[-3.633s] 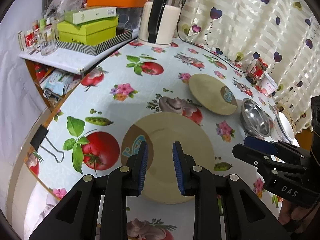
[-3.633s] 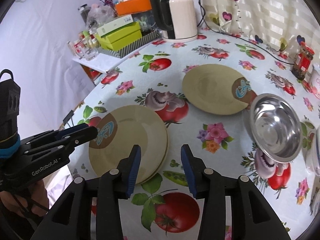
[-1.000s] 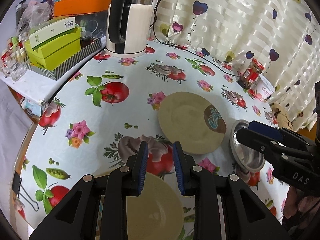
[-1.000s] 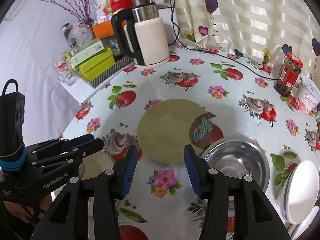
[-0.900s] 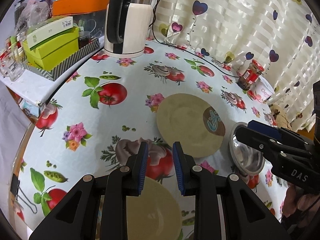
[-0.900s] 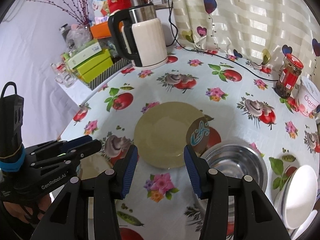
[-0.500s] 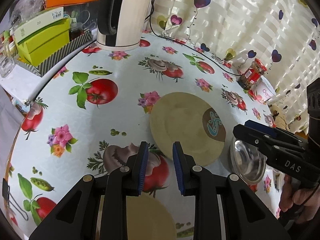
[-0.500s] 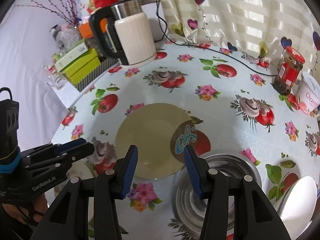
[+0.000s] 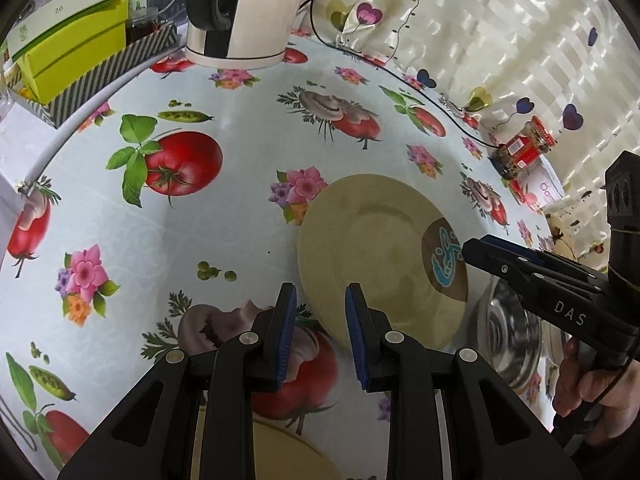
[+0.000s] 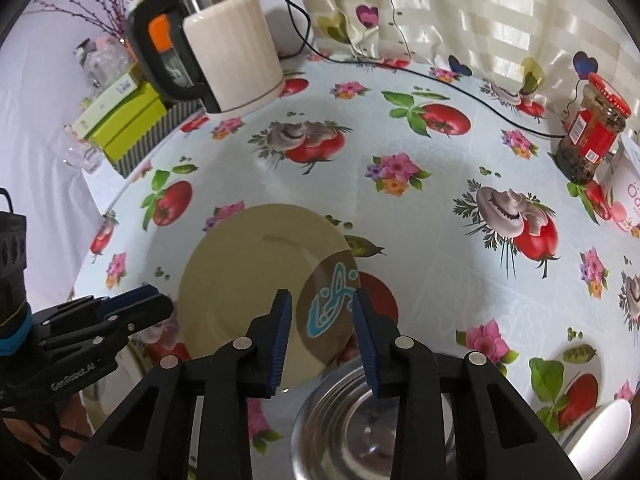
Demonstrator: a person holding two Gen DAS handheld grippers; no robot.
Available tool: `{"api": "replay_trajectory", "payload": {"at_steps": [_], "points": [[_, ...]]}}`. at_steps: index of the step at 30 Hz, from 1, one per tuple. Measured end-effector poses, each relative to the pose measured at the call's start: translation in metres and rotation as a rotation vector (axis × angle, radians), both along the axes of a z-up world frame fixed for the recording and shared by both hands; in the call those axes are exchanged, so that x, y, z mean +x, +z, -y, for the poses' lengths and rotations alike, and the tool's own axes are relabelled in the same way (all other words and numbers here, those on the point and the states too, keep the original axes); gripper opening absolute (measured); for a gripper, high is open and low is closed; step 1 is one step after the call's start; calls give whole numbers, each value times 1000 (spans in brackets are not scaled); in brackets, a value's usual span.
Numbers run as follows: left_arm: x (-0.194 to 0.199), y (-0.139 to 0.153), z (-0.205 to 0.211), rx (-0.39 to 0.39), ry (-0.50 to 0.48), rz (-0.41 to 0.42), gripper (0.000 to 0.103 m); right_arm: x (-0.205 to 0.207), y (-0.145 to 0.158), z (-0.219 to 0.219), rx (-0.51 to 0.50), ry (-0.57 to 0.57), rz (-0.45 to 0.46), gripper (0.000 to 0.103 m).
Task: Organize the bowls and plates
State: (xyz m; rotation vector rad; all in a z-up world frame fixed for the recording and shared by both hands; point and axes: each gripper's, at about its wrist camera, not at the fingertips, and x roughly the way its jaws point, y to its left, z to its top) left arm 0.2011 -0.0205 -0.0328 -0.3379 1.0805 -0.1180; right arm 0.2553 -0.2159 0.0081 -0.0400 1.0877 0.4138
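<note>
The tan plate (image 10: 256, 280) lay flat on the desk (image 10: 440, 208), in front of the kettle (image 10: 224, 40), its rim just beside the steel bowl (image 10: 360, 432). It looked stiff, glazed, probably slippery and breakable, so the raised rim seemed the place to pinch. The right gripper (image 10: 322, 336) hung over the rim's brown patch, fingers narrowing, nothing between them. The left gripper (image 9: 318, 332) stood part open over the plate's near edge, empty.
</note>
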Motion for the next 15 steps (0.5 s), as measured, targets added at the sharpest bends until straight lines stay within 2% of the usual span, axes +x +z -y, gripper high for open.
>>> {"api": "replay_trajectory", "payload": {"at_steps": [10,15], "points": [[7,-13,1,-32,2,-44,26,13,-15,-2,-38,-3,-47,30],[9,-18,3,-45,-2,-57,26,17,-21,-3,-46,2,-72,27]]}}
